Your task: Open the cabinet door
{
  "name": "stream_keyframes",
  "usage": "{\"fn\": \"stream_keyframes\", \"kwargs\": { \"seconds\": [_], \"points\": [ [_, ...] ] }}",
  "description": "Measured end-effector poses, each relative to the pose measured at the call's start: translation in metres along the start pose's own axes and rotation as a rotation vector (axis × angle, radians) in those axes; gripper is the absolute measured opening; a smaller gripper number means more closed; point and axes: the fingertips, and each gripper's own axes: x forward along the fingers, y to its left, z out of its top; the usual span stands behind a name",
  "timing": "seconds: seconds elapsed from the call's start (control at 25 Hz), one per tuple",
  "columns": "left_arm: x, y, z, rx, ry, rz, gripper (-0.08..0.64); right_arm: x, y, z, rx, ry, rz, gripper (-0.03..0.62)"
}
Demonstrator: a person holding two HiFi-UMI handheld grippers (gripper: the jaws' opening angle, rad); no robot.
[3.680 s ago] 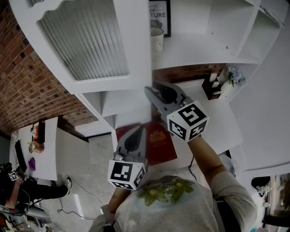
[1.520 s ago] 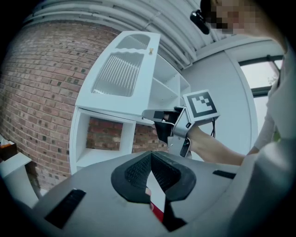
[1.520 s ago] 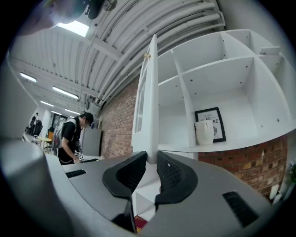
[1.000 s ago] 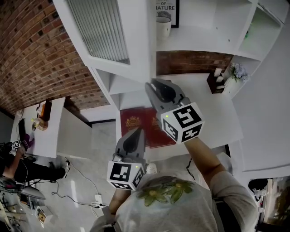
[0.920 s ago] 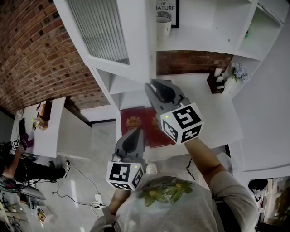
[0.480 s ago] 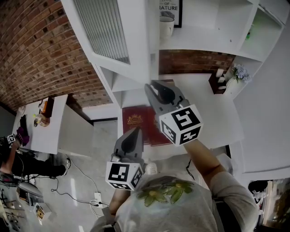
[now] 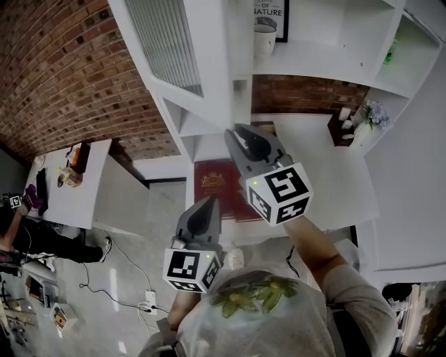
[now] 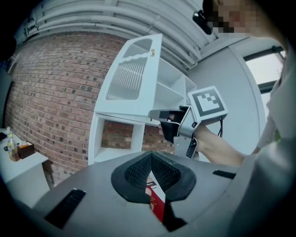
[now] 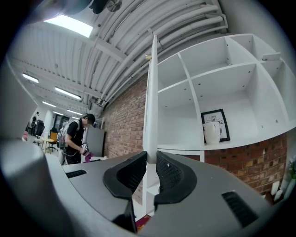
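The white cabinet door (image 7: 203,56) with a ribbed glass panel (image 7: 164,38) stands swung out from the shelf unit. My right gripper (image 7: 234,137) is shut on the door's free edge, low on the door. In the right gripper view the door (image 9: 151,92) runs edge-on between the pads, and the right gripper (image 9: 151,159) presses on it from both sides. My left gripper (image 7: 208,201) hangs below and to the left, shut and holding nothing. The left gripper view shows its closed tips (image 8: 151,156), the door (image 8: 134,78) and the right gripper (image 8: 156,115) on the door's edge.
A red book (image 7: 219,183) lies on the white counter (image 7: 327,181) under the grippers. A mug (image 7: 265,38) and a framed print (image 7: 273,12) sit on the open shelf. The brick wall (image 7: 63,77) is at the left. A person (image 9: 76,139) stands far off.
The door has swung further out from the shelves, its panel now seen at a narrower angle. My right gripper has stayed on its edge. The left gripper has kept its place below.
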Motion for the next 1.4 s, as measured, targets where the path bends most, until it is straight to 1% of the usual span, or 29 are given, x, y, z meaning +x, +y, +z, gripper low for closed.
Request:
{"fn": "stream_keyframes", "kwargs": {
  "seconds": [0.56, 1.08, 1.4],
  "points": [
    [-0.019, 0.004, -0.003, 0.001, 0.004, 0.066, 0.009, -0.003, 0.012, 0.002, 0.011, -0.026, 0.019, 0.072],
    [-0.032, 0.004, -0.007, 0.000, 0.016, 0.113, 0.009, -0.005, 0.028, 0.003, 0.016, -0.043, 0.059, 0.071],
    [-0.043, 0.005, -0.007, 0.009, 0.014, 0.143, 0.009, -0.008, 0.046, 0.004, 0.013, -0.059, 0.094, 0.069]
  ]
}}
